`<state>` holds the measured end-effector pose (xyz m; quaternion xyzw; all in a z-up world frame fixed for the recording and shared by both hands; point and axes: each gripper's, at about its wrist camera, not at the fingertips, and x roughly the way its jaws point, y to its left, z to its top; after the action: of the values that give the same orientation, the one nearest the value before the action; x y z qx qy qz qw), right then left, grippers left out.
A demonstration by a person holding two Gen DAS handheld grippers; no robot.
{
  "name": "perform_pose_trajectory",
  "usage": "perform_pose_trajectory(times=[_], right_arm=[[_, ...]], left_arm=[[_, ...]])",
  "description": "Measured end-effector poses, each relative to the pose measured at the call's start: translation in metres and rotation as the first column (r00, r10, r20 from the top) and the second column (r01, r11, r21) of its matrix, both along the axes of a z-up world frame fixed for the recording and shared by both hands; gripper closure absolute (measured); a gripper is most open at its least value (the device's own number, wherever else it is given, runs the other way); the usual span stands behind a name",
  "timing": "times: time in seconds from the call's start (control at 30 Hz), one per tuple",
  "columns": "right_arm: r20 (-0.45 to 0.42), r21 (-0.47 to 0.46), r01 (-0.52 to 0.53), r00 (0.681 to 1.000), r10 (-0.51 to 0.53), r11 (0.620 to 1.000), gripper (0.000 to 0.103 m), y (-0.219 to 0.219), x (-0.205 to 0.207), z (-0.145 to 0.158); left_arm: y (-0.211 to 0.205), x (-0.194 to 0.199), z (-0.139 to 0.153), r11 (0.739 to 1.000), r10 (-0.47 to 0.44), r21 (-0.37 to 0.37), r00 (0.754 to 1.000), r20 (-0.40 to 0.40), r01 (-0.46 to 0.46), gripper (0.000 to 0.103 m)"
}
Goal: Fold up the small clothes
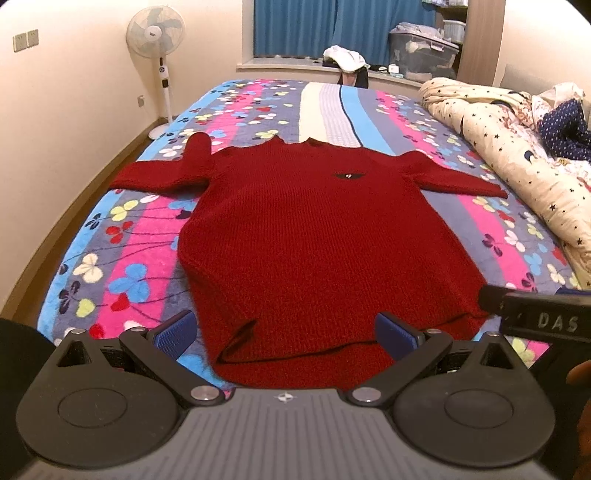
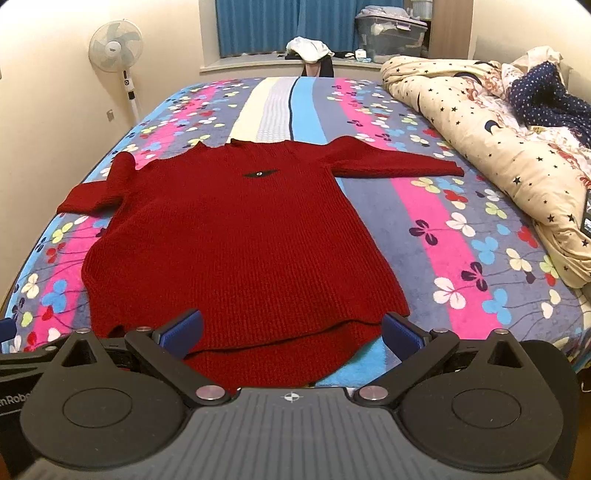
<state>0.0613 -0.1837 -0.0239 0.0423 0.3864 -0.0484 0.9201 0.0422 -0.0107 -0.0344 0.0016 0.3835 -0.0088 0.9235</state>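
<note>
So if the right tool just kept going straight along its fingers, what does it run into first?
Most likely the red sweater: the open right tool points at its hem, which lies between the fingers on the flowered bedspread. Its height above the fabric is unclear, so it may skim over it first.

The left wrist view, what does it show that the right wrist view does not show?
Only the left wrist view shows the wall sockets and the right gripper's body at its right edge. Only the right wrist view shows the left gripper's body at its left edge. Both show the red sweater spread flat on the flowered blanket, the fan, and open fingers at the hem.
</note>
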Motion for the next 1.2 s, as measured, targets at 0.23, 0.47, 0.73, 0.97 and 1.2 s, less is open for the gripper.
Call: perform_pose_trajectory(times=[0.23, 0.47, 0.73, 0.97, 1.2], right_arm=[[0.006, 0.000, -0.014, 1.000, 0.014, 1.000, 0.001, -0.001, 0.009, 0.001], [0.010, 0.003, -0.026, 1.000, 0.026, 1.000, 0.001, 0.002, 0.011, 0.002], [-0.018, 0.007, -0.019, 1.000, 0.020, 1.000, 0.001, 0.003, 0.022, -0.008], [-0.031, 0.002, -0.028, 0.999, 0.028, 1.000, 0.001, 0.003, 0.029, -0.020], [0.214, 0.008, -0.077, 0.974, 0.074, 0.997, 0.004, -0.010, 0.012, -0.030]], left_arm=[[-0.007, 0.007, 0.006, 1.000, 0.000, 0.017, 0.999, 0.032, 0.000, 0.001], [-0.010, 0.003, 0.006, 0.999, 0.003, 0.034, 0.998, 0.061, -0.005, 0.001], [-0.009, 0.011, -0.005, 0.999, -0.004, 0.041, 0.998, 0.059, 0.001, 0.001], [-0.007, 0.016, -0.015, 1.000, 0.000, 0.026, 0.998, 0.065, -0.002, 0.001], [0.020, 0.009, -0.042, 0.999, 0.026, 0.022, 0.990, 0.136, -0.029, 0.001]])
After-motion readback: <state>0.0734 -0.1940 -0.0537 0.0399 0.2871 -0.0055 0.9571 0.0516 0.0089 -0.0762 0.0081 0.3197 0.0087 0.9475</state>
